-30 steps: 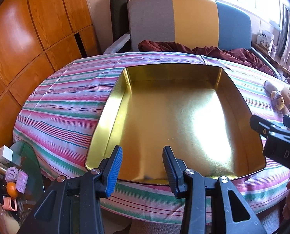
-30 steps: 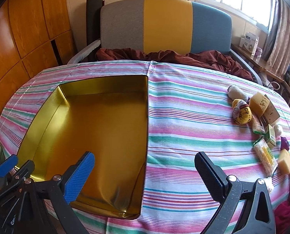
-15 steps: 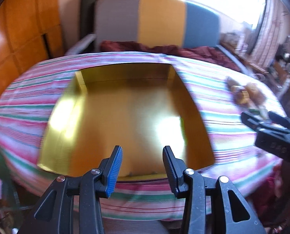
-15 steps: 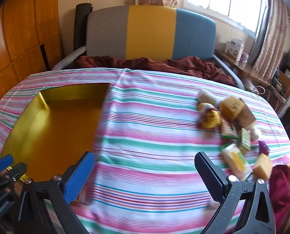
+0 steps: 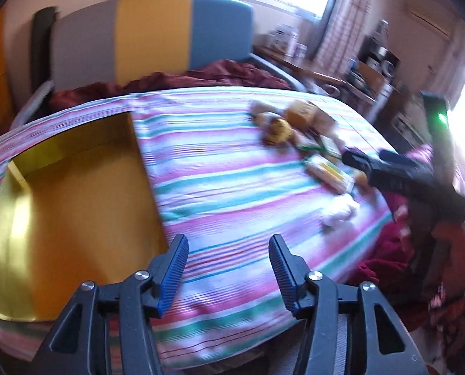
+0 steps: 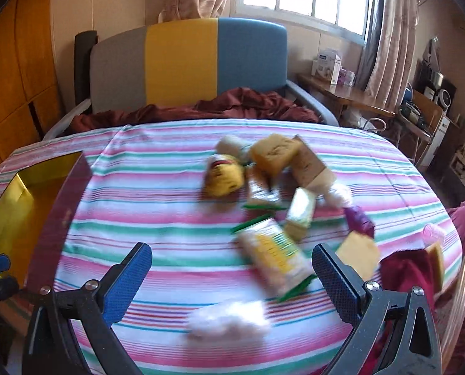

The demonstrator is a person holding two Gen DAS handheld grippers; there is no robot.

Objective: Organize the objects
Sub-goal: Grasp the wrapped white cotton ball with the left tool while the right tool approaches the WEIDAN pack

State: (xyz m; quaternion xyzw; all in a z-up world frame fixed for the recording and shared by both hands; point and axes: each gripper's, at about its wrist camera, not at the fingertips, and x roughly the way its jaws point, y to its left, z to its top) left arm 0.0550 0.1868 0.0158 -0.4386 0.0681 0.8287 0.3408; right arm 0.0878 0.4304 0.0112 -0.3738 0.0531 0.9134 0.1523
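The yellow packet [image 6: 273, 254], long axis slanting toward lower right, lies just ahead of the empty, wide-apart right tool [image 6: 232, 268]; the left tool [image 5: 229, 265], just widening and empty, sits farther

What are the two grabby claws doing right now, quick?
Left gripper: open, holding nothing; its jaws have just been opening over the striped cloth.
Right gripper: open wide, holding nothing, above the yellow snack packet.

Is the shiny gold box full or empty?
Empty as far as shown: the gold box shows only bare floor; its near corner is cut off.
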